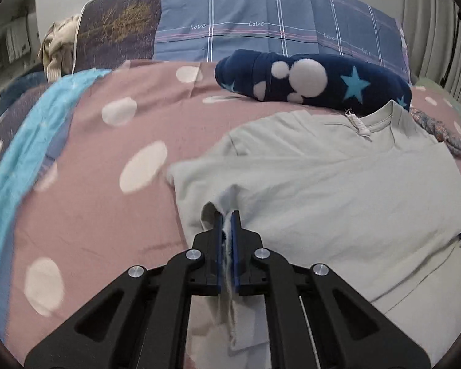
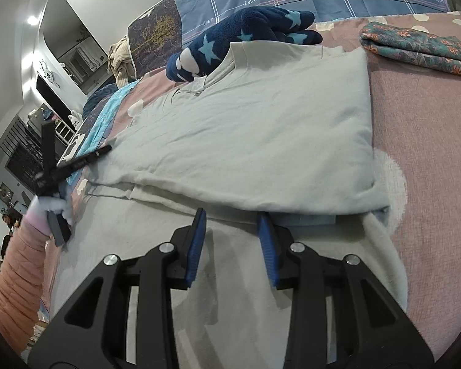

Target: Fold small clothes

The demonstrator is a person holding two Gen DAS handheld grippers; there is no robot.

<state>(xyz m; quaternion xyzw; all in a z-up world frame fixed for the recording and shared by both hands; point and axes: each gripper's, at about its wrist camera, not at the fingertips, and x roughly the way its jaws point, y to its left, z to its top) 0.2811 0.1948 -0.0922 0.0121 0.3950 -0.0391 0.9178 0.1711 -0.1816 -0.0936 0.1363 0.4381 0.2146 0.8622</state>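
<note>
A pale grey-green T-shirt point(image 1: 338, 190) lies on the bed with its neckline toward the far side. It is partly folded: an upper layer lies over the lower part point(image 2: 261, 129). My left gripper point(image 1: 227, 218) is shut on a bunched edge of the shirt at its left side, and fabric hangs down between the blue pads. In the right wrist view the left gripper point(image 2: 106, 150) shows at the shirt's left edge. My right gripper point(image 2: 232, 215) stands open over the lower layer. Its tips sit at the fold's near edge, and nothing is pinched between them.
A navy fleece with stars point(image 1: 316, 83) lies just beyond the shirt's collar. A folded floral cloth point(image 2: 421, 49) sits to the right. The pink polka-dot sheet point(image 1: 92, 209) spreads left, with a light blue blanket point(image 1: 18, 160) at the edge. A person's pink quilted sleeve point(image 2: 18, 261) is at left.
</note>
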